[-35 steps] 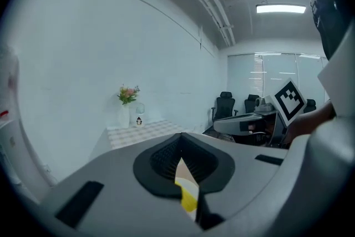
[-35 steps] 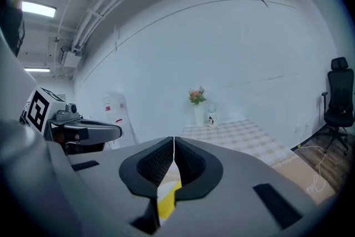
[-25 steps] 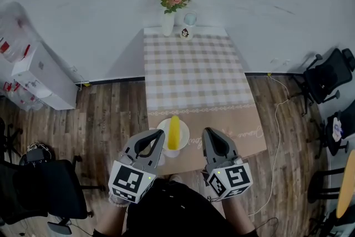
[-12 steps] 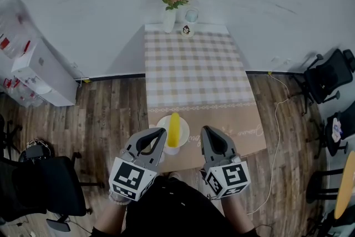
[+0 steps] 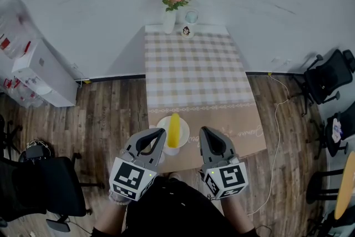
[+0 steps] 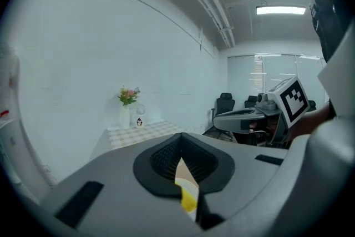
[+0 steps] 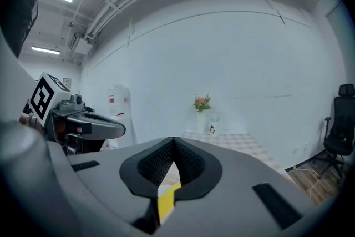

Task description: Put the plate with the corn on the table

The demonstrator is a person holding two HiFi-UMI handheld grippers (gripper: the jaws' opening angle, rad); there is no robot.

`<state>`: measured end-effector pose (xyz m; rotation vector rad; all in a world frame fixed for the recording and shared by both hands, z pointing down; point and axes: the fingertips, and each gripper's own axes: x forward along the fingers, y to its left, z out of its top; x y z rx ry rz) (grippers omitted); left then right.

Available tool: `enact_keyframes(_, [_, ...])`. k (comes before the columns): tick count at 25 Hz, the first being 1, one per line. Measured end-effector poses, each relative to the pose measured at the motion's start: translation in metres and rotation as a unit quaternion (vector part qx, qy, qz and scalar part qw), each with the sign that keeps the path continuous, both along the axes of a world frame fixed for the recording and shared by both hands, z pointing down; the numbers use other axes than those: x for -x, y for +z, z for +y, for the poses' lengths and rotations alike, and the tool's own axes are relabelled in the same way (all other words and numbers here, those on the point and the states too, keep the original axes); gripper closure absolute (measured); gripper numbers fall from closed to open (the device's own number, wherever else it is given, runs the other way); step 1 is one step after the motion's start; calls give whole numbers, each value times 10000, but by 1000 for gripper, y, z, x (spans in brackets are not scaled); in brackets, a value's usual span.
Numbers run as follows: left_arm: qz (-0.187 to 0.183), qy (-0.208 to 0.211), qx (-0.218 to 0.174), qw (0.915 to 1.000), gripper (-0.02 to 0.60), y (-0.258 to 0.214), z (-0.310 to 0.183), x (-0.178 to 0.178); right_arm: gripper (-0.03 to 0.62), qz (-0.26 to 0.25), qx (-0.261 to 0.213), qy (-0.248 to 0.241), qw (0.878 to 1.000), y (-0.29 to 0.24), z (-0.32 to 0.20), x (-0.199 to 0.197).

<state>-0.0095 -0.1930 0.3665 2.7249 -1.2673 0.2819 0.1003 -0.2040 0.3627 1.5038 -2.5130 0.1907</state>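
Observation:
A white plate (image 5: 184,129) with a yellow corn cob (image 5: 173,130) shows over the brown cloth at the near end of the table (image 5: 194,72). I cannot tell what the plate rests on. My left gripper (image 5: 161,134) is at its left rim and my right gripper (image 5: 204,131) a little to its right; both are shut with nothing between the jaws. In the left gripper view the jaw tips (image 6: 180,139) meet, and the corn (image 6: 188,201) shows through the slit below them. The right gripper view shows the same: tips (image 7: 173,141) together, corn (image 7: 166,201) underneath.
A vase of flowers (image 5: 169,18) and a small mug (image 5: 186,32) stand at the table's far end by the wall. Black office chairs (image 5: 324,77) are at the right, another chair (image 5: 50,186) at the near left, and a white cabinet (image 5: 41,75) at the left.
Almost nothing: the view has tipped slightly, so the table sits a touch higher, and my right gripper has drifted a little left. Both grippers stay shut.

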Motion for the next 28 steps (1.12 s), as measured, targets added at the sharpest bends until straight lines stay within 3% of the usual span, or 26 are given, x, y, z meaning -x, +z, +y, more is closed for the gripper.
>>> enact_keyframes(28, [-98, 59, 12, 9999, 569, 6, 4, -5, 554, -6, 97, 98, 9999, 8, 1, -4])
